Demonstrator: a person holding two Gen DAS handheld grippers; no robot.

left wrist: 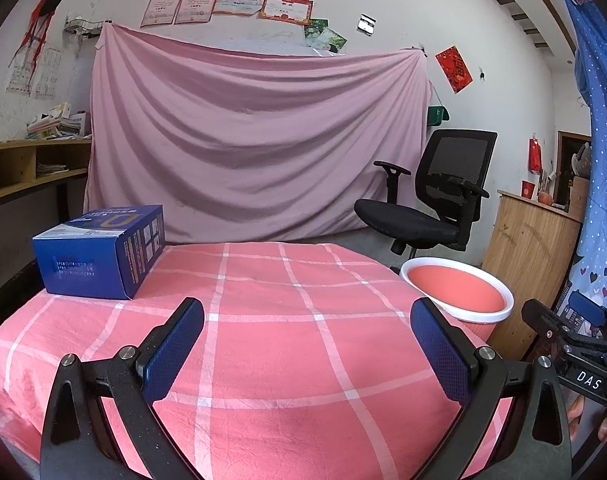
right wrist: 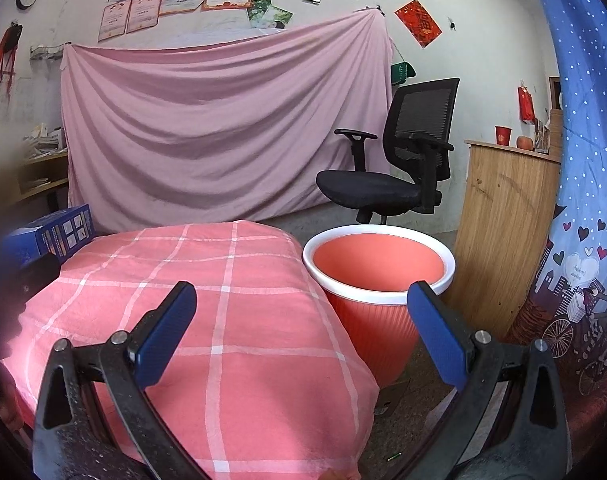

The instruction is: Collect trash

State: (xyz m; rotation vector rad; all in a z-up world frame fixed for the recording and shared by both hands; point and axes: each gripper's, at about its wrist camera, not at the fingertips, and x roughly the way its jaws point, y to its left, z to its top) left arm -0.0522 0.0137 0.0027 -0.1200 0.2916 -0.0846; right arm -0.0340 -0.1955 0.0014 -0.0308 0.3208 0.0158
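**Blue carton waits at the table's far corner; both grippers empty**

In the left wrist view the left gripper (left wrist: 307, 344) is held over the pink checked tablecloth (left wrist: 287, 292), its blue-padded fingers (left wrist: 175, 352) spread wide apart with nothing between them. The right gripper (right wrist: 303, 332) is likewise seen with its jaws wide apart and empty in the right wrist view, poised over the lower right edge of the cloth.

The only item that can be taken for trash is a blue cardboard box (left wrist: 99, 252), lying in the left middle of the left wrist frame, on the far left corner of the table. In the right wrist view it is glimpsed at the left edge, partly cut off by the dark rim of the lens. The orange bin (right wrist: 377, 276) with a white rim is placed just beside the table's right side, in the centre right of that frame; its interior, as far as can be seen, is bare.

The box is judged to be light and probably empty, stiff at its edges but easily dented across its broad faces. A hold across the narrower pair of opposite sides, near a corner where the card is stiffest, is judged safest; its printed surface may be slightly slippery, so a firm, square closing is advised.
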